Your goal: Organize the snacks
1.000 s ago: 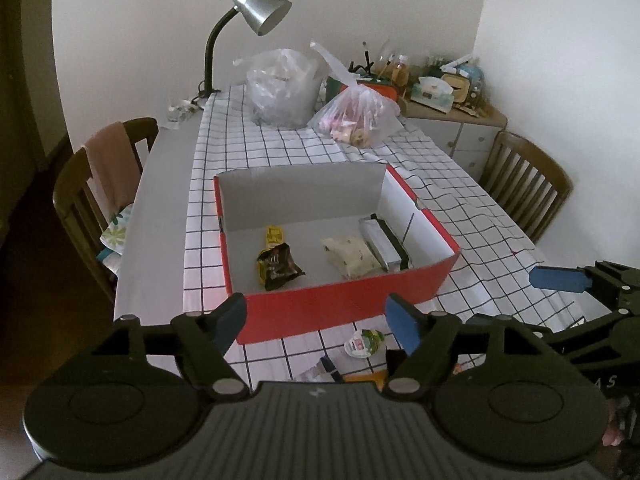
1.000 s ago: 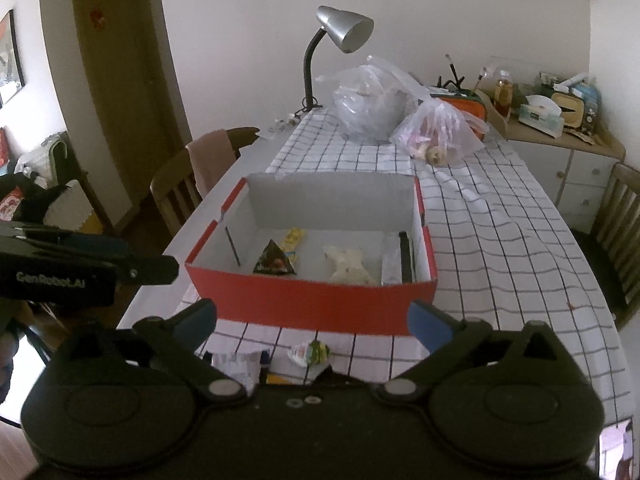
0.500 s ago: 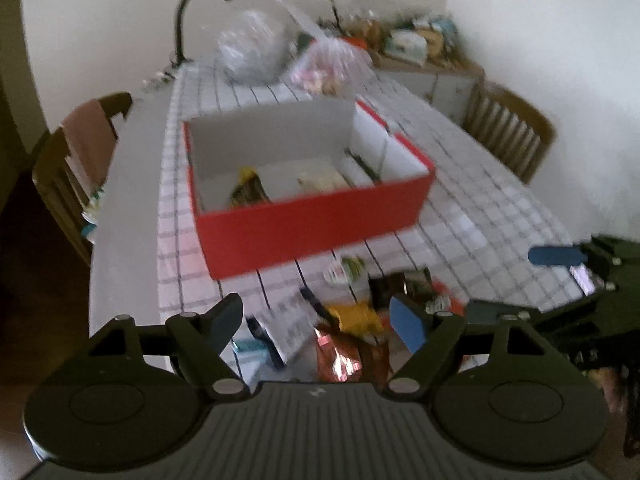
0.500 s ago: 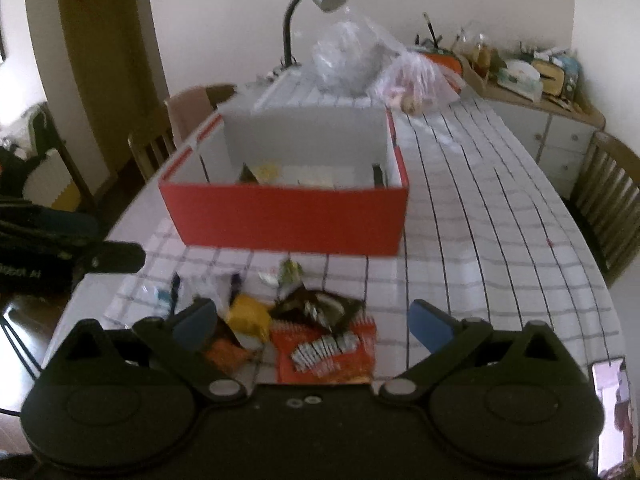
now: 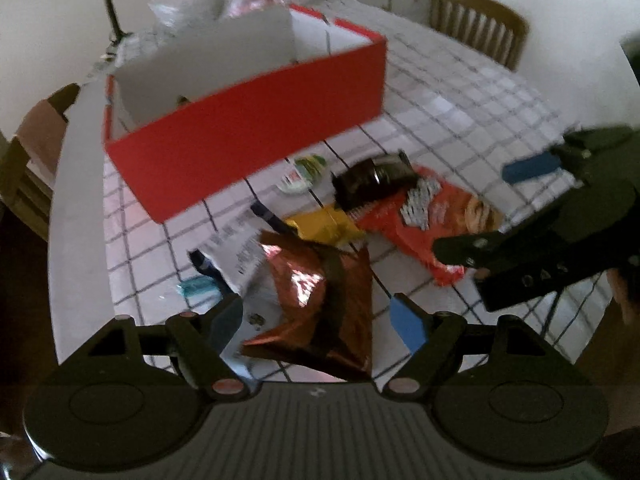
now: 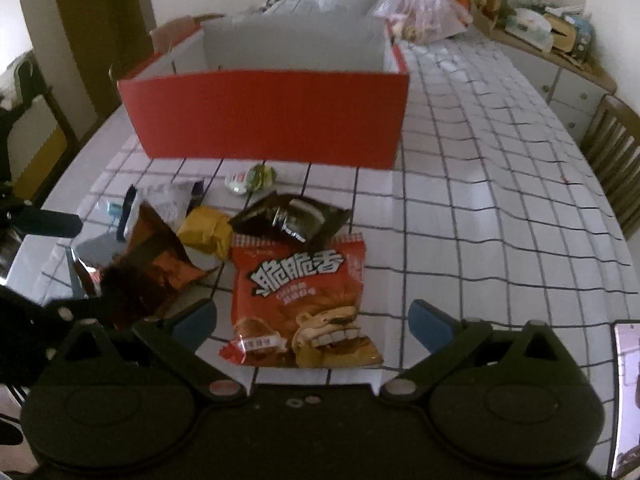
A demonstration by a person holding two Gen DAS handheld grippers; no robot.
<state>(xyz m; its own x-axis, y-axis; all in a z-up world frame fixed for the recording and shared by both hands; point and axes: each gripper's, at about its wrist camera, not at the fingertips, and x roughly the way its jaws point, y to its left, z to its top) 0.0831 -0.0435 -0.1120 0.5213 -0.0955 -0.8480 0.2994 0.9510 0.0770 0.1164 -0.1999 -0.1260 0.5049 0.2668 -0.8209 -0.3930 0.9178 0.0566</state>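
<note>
Loose snacks lie on the checked cloth in front of the red box (image 6: 268, 116). My left gripper (image 5: 316, 324) hovers open, its fingers on either side of a copper foil bag (image 5: 320, 300). My right gripper (image 6: 312, 324) is open too, and an orange-red crisp bag (image 6: 304, 300) lies between its fingers without touching the pads. Behind these lie a black packet (image 6: 292, 216), a yellow packet (image 6: 206, 232), a small jelly cup (image 6: 252, 178) and a white packet (image 5: 236, 248). The right gripper's blue fingertip (image 5: 528, 168) shows in the left wrist view. The box's front wall (image 5: 248, 136) hides its contents.
Two plastic bags (image 6: 424, 12) and a lamp stem (image 5: 112, 8) stand behind the box. Wooden chairs (image 5: 476, 24) (image 6: 612, 152) flank the table, and a cluttered sideboard (image 6: 552, 36) lines the right wall. The bare table edge (image 5: 76, 220) runs along the left.
Both grippers have dropped from above the box to the snack pile in front of it. The box's inside has gone out of sight. Both stay open.
</note>
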